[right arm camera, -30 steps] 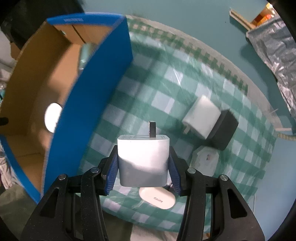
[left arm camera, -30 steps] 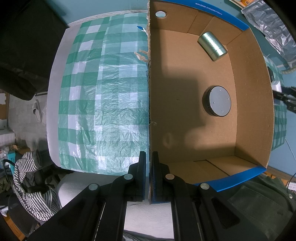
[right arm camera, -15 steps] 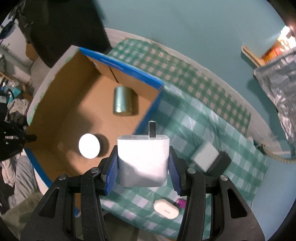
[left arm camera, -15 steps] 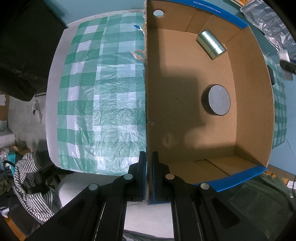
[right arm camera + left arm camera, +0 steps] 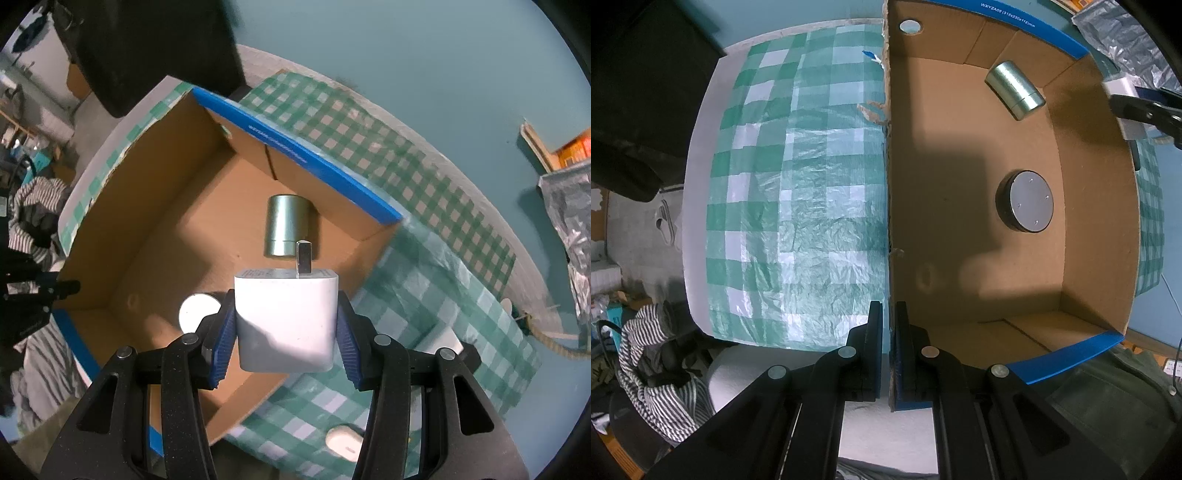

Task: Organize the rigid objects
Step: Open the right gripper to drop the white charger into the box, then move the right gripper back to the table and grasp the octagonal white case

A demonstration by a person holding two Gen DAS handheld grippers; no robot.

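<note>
A white charger [image 5: 286, 325] is held in the right tongs [image 5: 284, 332] above the cardboard box [image 5: 1082, 229], whose wall is clamped steady by the left tongs [image 5: 888, 354] for the drop.

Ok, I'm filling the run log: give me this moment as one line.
left tool: shut on box wall | right tool: shut on white charger, above box | in box: metal cylinder, round disc

White charger [image 5: 286, 325]; brown box [image 5: 960, 229], blue rim; green-white checked tablecloth [image 5: 798, 206].
</note>
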